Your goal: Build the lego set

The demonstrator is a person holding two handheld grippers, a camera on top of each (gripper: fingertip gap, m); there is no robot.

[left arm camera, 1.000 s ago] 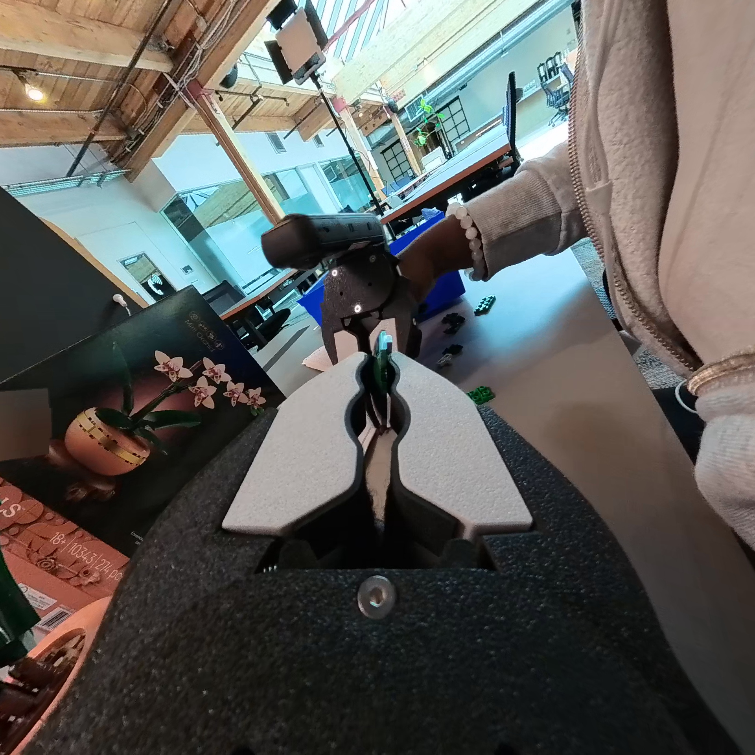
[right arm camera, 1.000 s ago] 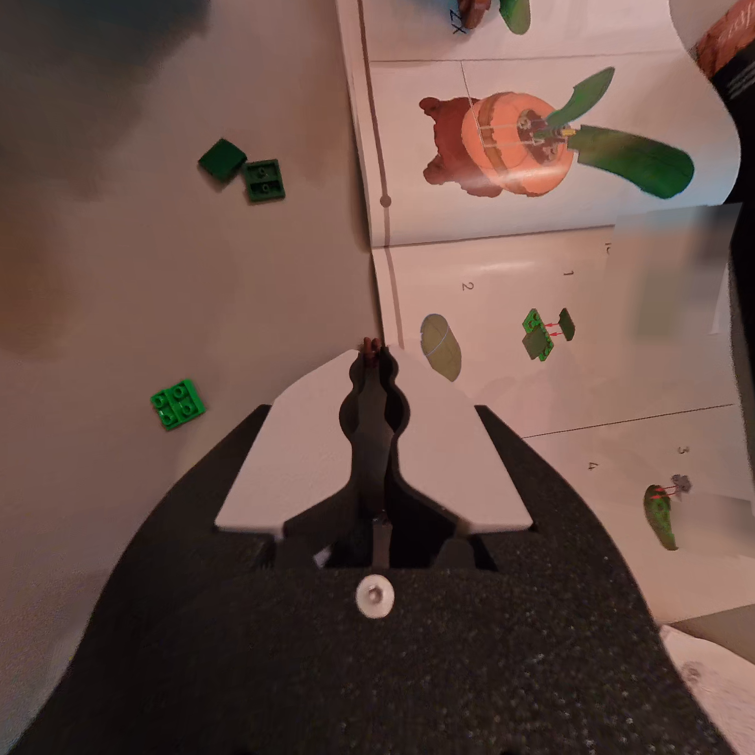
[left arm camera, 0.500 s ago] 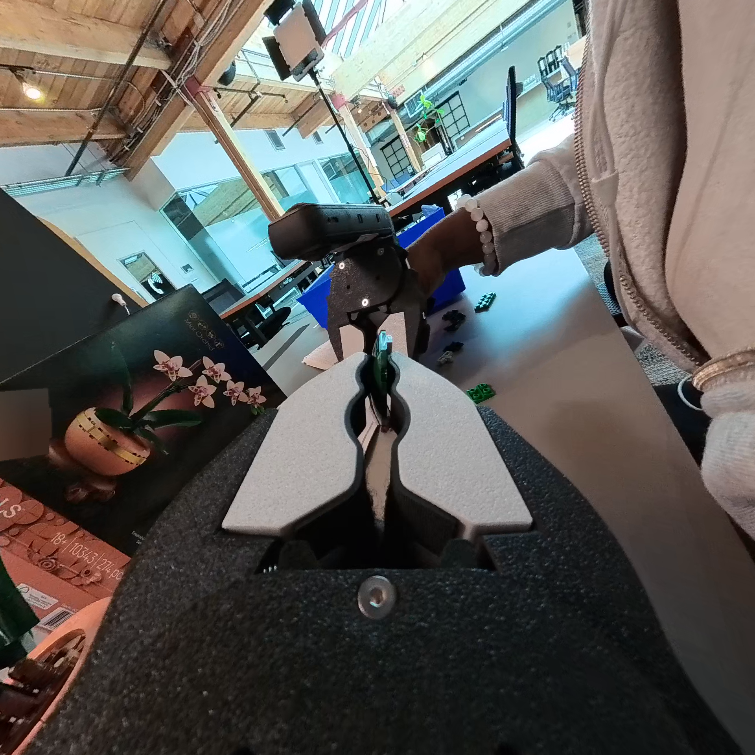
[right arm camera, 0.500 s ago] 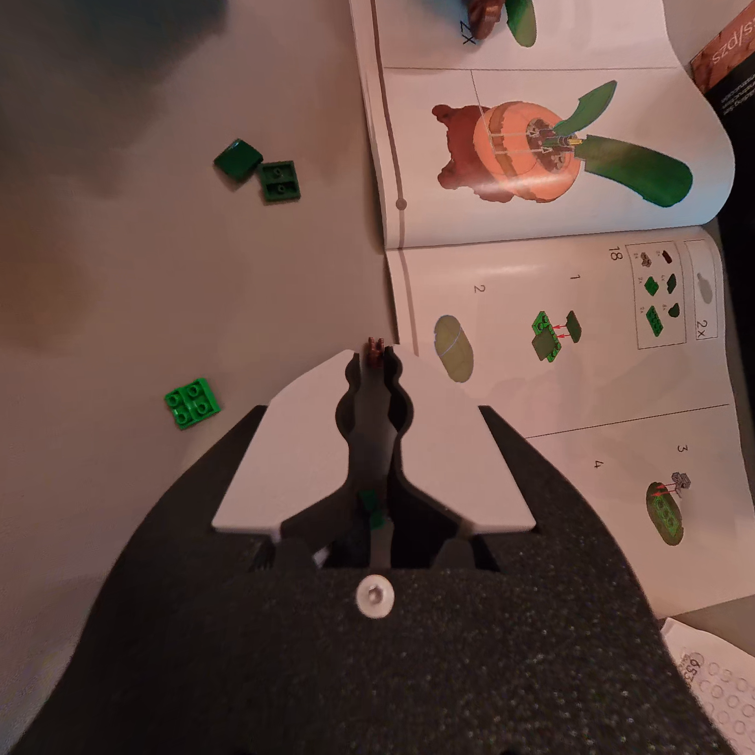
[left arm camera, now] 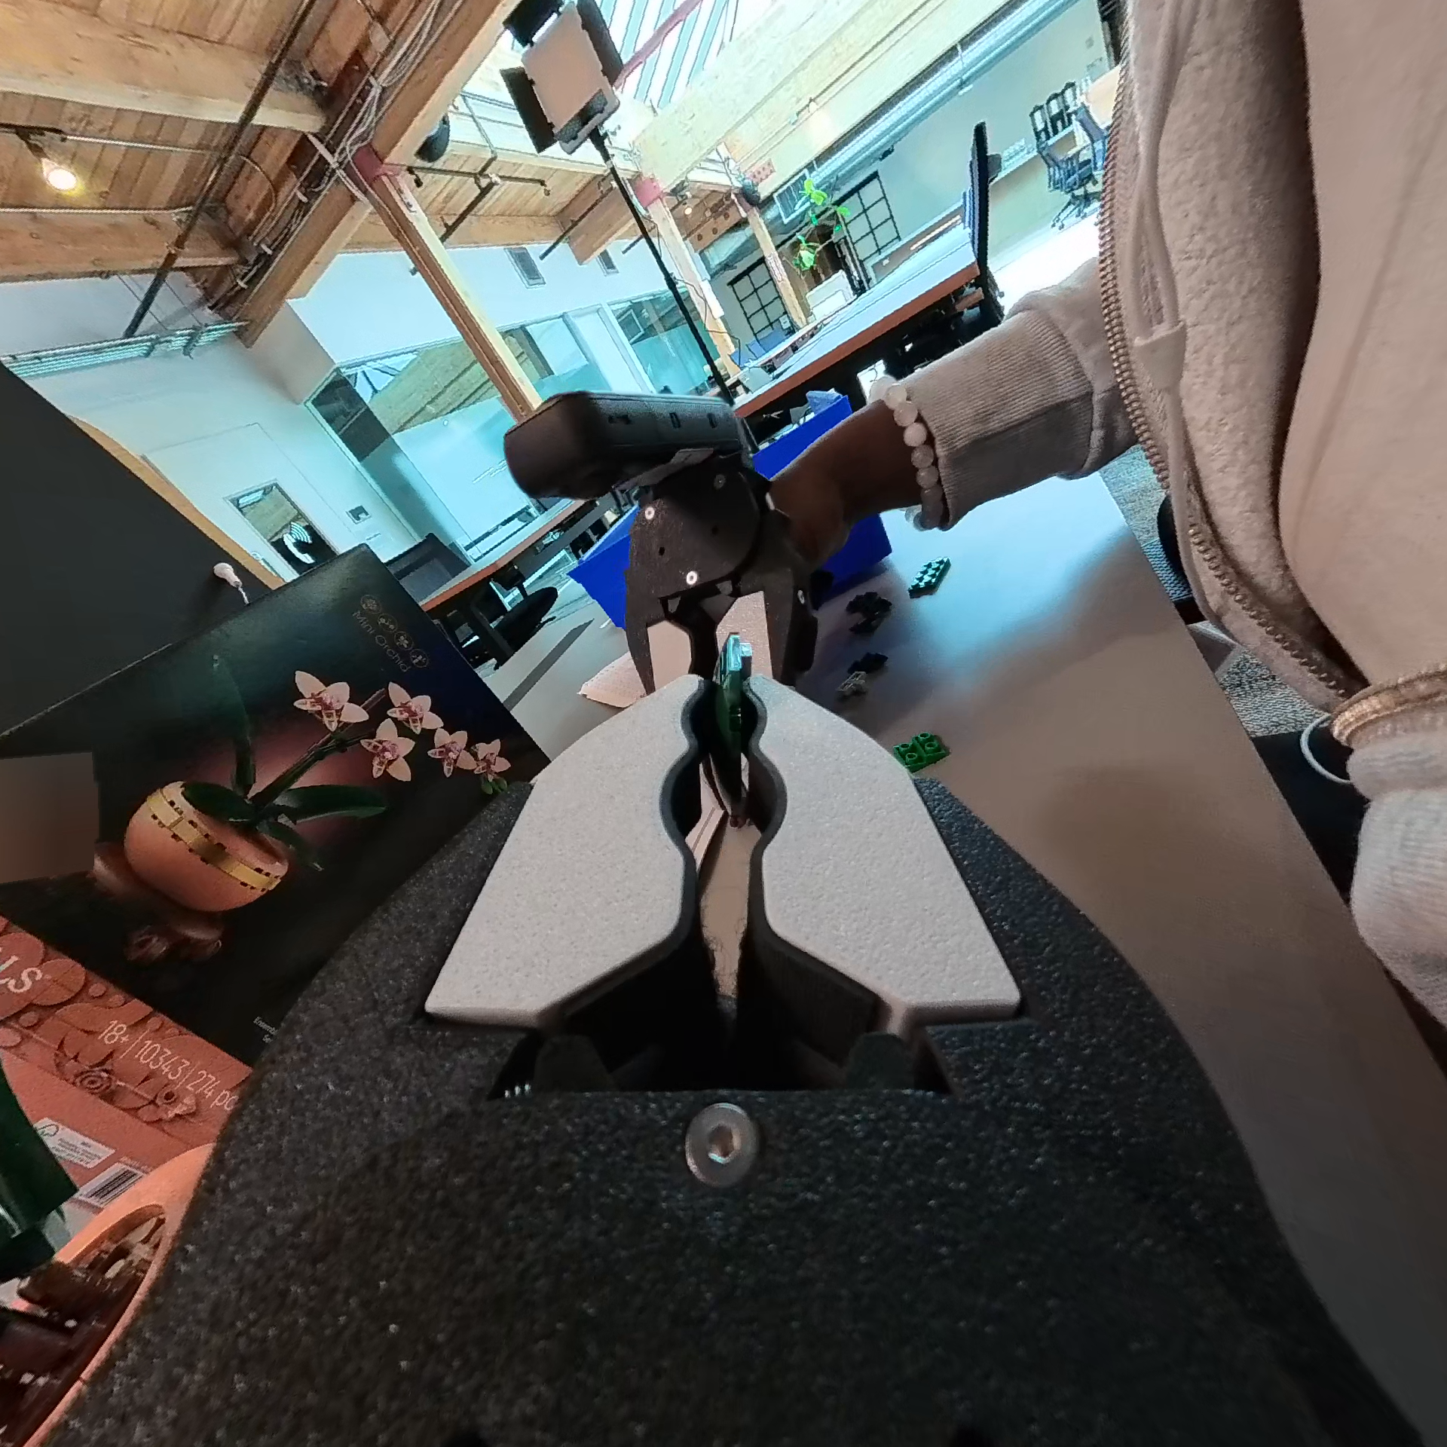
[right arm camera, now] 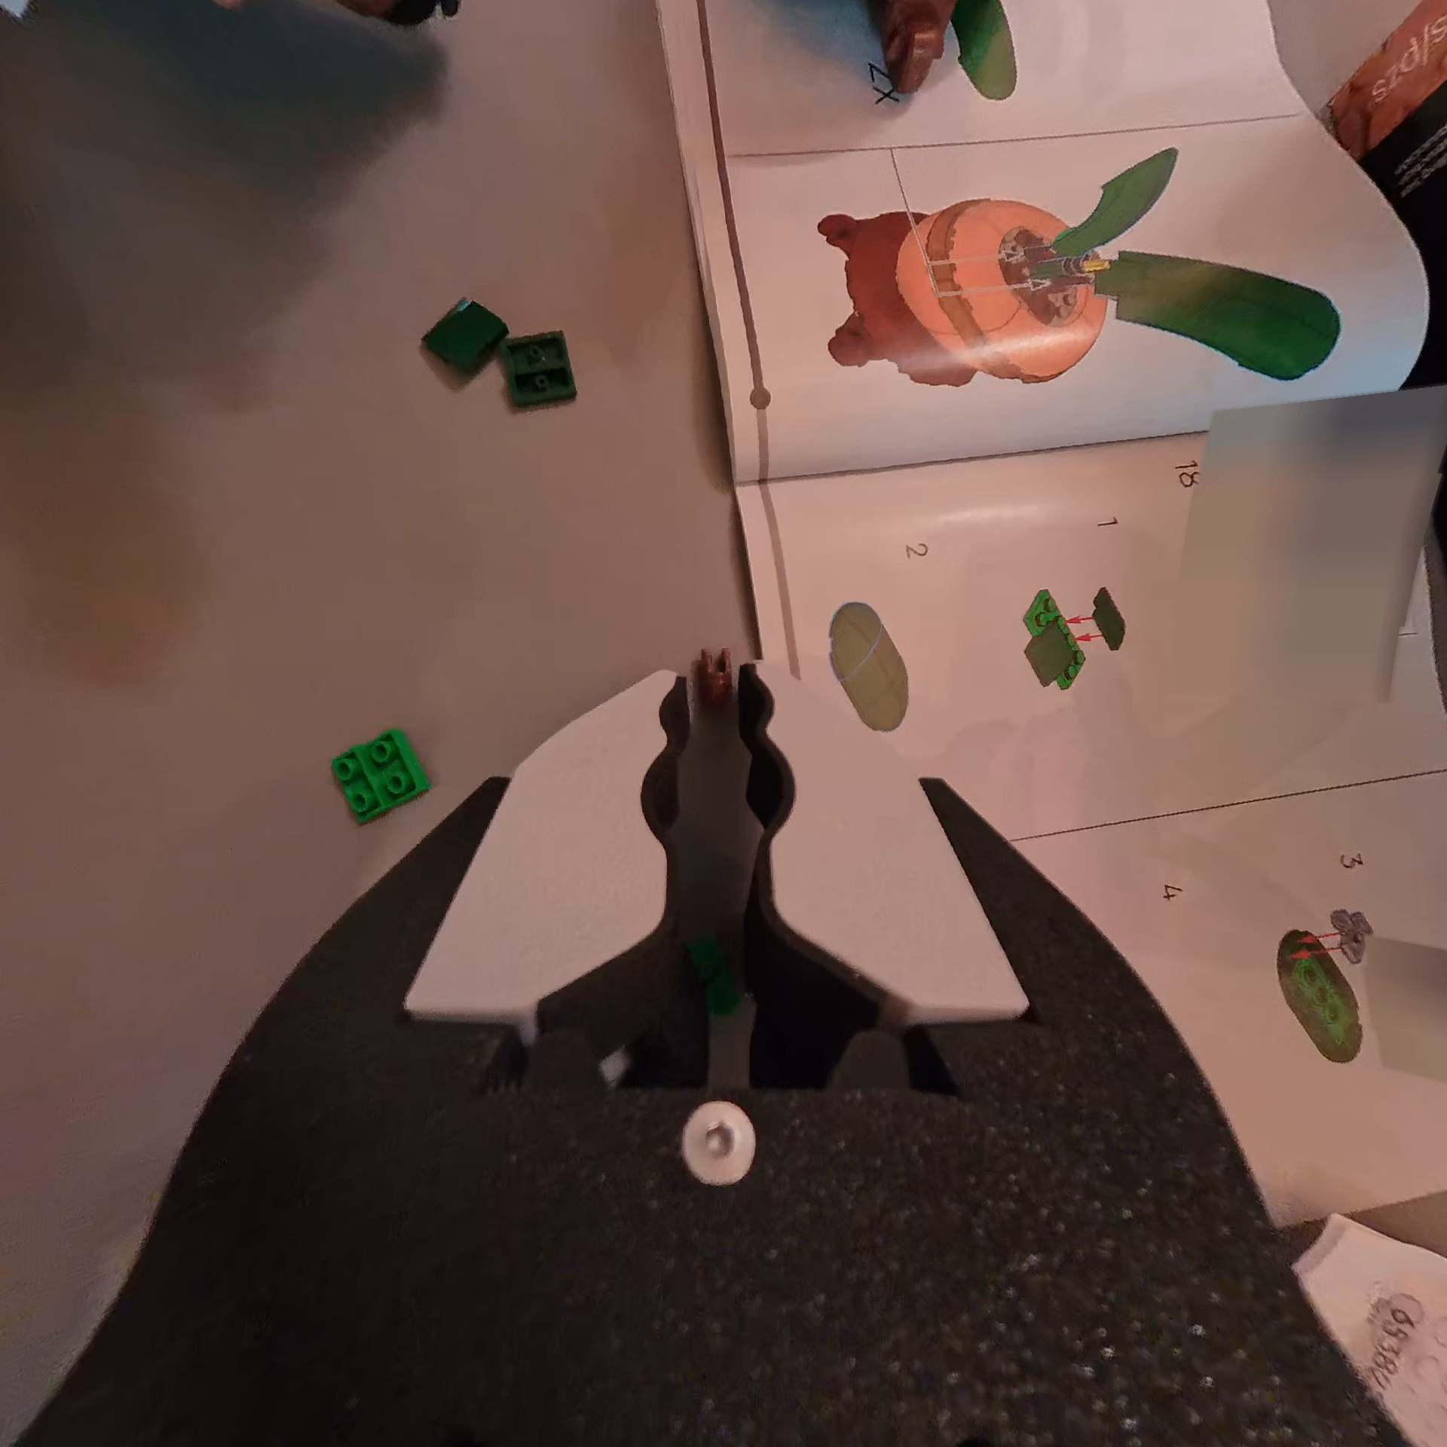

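My left gripper [left arm camera: 724, 693] is shut on a dark green lego piece [left arm camera: 728, 697] that stands upright between its tips, held above the table. My right gripper [right arm camera: 714, 680] is shut on a small brown lego piece [right arm camera: 714, 673]. In the left wrist view the right gripper [left arm camera: 716, 626] points down just behind and above the green piece. In the right wrist view a bit of green [right arm camera: 714, 979] shows low in the gap between my fingers. Whether the two pieces touch is hidden.
An open instruction booklet [right arm camera: 1018, 548] lies to the right. A bright green 2x2 plate [right arm camera: 381, 775] and two dark green pieces [right arm camera: 501, 356] lie on the table to the left. The lego box [left arm camera: 274, 744] stands left, a blue bin [left arm camera: 861, 540] and dark pieces [left arm camera: 869, 611] behind. There is about 15 cm between the tips of the two grippers. To reach the bright green 2x2 plate [right arm camera: 381, 775] in a straight line is about 7 cm for my right fingers, about 12 cm for my left.
The right gripper has shifted slightly toward the left gripper, and the green piece has come into view in the gap below its fingers. Both stay shut on their pieces.
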